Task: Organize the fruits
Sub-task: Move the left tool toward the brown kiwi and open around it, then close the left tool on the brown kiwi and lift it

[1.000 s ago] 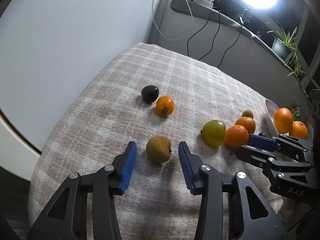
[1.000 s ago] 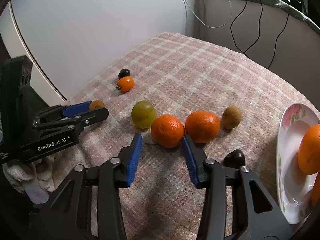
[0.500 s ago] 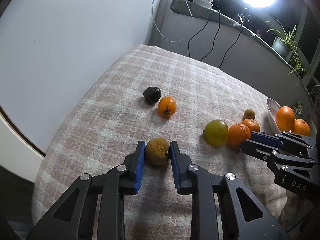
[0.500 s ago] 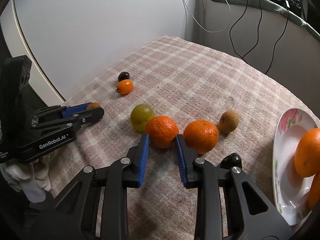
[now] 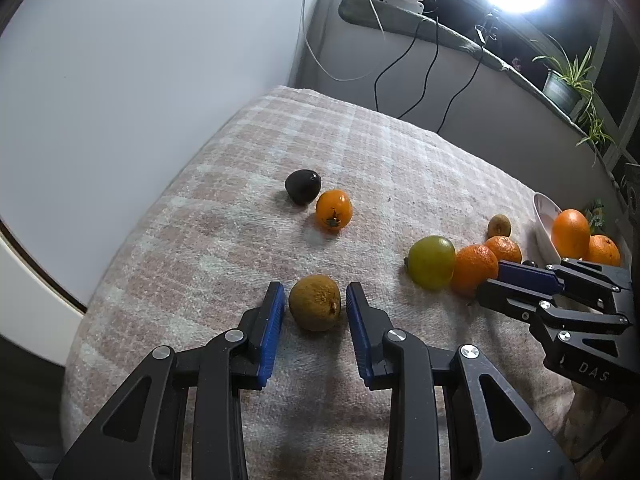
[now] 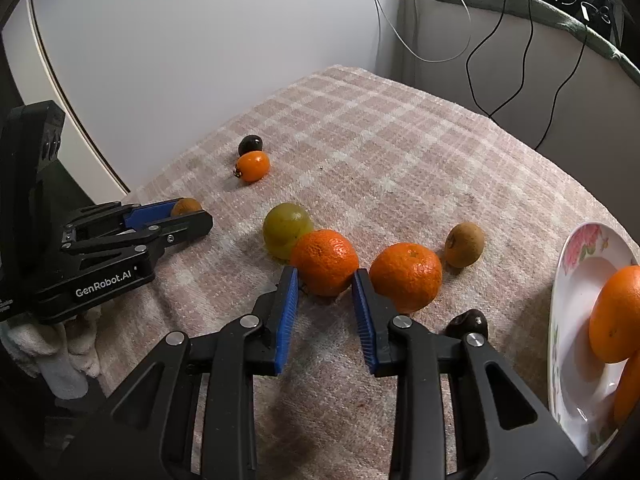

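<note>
In the left wrist view my left gripper (image 5: 315, 306) stands with its blue pads on both sides of a brown kiwi (image 5: 315, 302) on the checked cloth; small gaps show on both sides. In the right wrist view my right gripper (image 6: 325, 286) has its pads against the near sides of an orange mandarin (image 6: 324, 261). A second mandarin (image 6: 405, 276), a green fruit (image 6: 286, 229), another kiwi (image 6: 464, 244) and a dark fruit (image 6: 468, 322) lie close by. A white plate (image 6: 576, 292) at the right holds oranges (image 6: 614, 312).
A small orange fruit (image 5: 333, 210) and a dark fruit (image 5: 303, 186) lie farther back on the cloth. The table edge and a white wall lie to the left. Cables hang at the back; a potted plant (image 5: 564, 80) stands on a ledge.
The left pads closed onto the kiwi, then eased slightly apart. The right gripper moved forward and narrowed around the mandarin.
</note>
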The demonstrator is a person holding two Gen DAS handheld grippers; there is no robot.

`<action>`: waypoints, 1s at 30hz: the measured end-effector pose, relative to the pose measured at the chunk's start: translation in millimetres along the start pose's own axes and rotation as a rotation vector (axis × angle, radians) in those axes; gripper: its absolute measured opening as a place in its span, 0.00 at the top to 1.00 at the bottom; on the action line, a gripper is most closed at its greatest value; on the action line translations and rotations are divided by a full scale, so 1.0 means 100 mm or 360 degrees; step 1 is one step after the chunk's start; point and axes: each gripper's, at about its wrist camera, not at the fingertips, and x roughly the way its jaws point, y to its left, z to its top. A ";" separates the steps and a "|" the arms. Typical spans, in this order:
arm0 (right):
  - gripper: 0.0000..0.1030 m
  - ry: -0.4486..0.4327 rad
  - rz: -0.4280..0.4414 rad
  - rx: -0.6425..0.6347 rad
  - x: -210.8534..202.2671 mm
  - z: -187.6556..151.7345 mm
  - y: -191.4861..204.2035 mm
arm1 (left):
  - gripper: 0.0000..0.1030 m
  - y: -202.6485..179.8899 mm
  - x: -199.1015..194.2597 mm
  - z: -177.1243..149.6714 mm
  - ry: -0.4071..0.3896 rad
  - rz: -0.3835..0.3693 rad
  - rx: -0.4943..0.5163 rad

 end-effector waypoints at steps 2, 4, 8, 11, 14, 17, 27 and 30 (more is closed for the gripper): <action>0.70 0.0008 -0.0021 -0.0004 0.03 0.01 0.00 | 0.75 0.00 0.00 -0.01 -0.0004 0.0012 -0.0006; 0.69 0.0000 -0.0025 -0.0001 0.03 0.02 0.00 | 0.77 0.00 0.00 -0.01 -0.0009 0.0008 -0.0011; 0.70 -0.0010 -0.0030 -0.0008 0.04 0.02 0.00 | 0.78 0.01 -0.02 -0.01 -0.0017 0.0004 -0.0019; 0.72 -0.0030 -0.0027 0.0004 0.00 0.00 0.00 | 0.78 0.02 -0.06 -0.02 -0.0028 -0.0006 -0.0033; 0.73 -0.0045 -0.0004 0.0009 -0.05 -0.02 0.01 | 0.78 0.02 -0.12 -0.03 -0.0042 -0.0013 -0.0039; 0.74 -0.0061 0.0012 0.0014 -0.11 -0.04 0.02 | 0.78 0.01 -0.18 -0.03 -0.0059 -0.0025 -0.0043; 0.74 -0.0139 0.0013 0.0056 -0.45 -0.16 0.00 | 0.78 -0.19 -0.33 0.00 -0.0103 -0.0106 0.0004; 0.74 -0.0179 -0.0001 0.0089 -0.60 -0.24 -0.08 | 0.78 -0.32 -0.34 0.02 -0.0107 -0.0148 0.0032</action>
